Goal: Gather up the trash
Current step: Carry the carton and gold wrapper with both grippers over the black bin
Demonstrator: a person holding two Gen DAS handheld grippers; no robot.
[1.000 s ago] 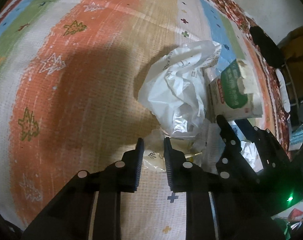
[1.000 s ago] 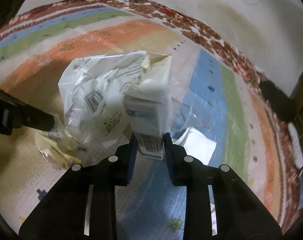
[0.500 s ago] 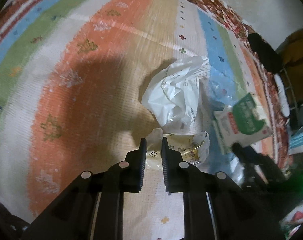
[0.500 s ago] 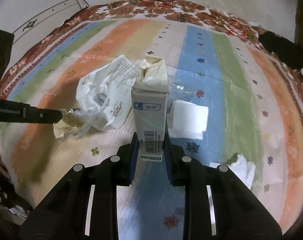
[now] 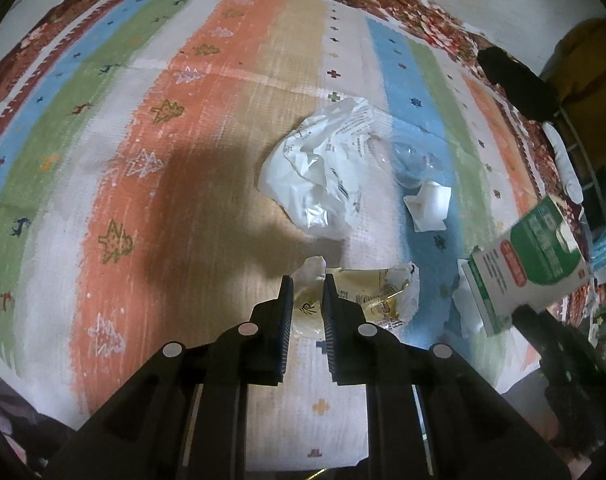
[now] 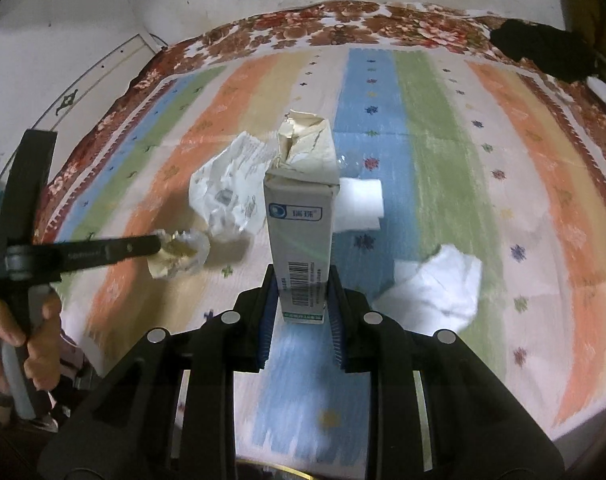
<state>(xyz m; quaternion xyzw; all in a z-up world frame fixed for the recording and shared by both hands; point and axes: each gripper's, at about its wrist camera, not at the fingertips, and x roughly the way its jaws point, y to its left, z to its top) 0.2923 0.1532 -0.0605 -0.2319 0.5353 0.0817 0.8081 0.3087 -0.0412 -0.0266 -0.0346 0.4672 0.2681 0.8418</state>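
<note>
Underneath everything lies your broad striped rug (image 6: 431, 128), with bands of orange, green, blue and cream inside a dark red floral border along its far edge. Near the rug's middle sits the crumpled white plastic bag with printed text (image 5: 323, 176), and just beside it, toward the blue stripe, a folded white tissue (image 6: 361, 204). A second crumpled white paper tissue (image 6: 435, 284) lies closer to the near edge, on the green stripe.

Your right gripper (image 6: 299, 296) is clamped on the tall white and green carton with a torn-open top (image 6: 301, 216), pinching its barcoded lower end between both pads. You hold it upright and lifted clear of the rug, in front of the bag.

Your left gripper (image 5: 306, 300) is clenched on the small crumpled yellowish plastic wrapper (image 5: 367, 296), one corner squeezed between the narrow jaws while the rest hangs out to the side. In the right wrist view that wrapper dangles from the fingertips above the orange stripe, off the rug. Your hand (image 6: 19, 344) grips the left tool's handle near the rug's near left corner.
</note>
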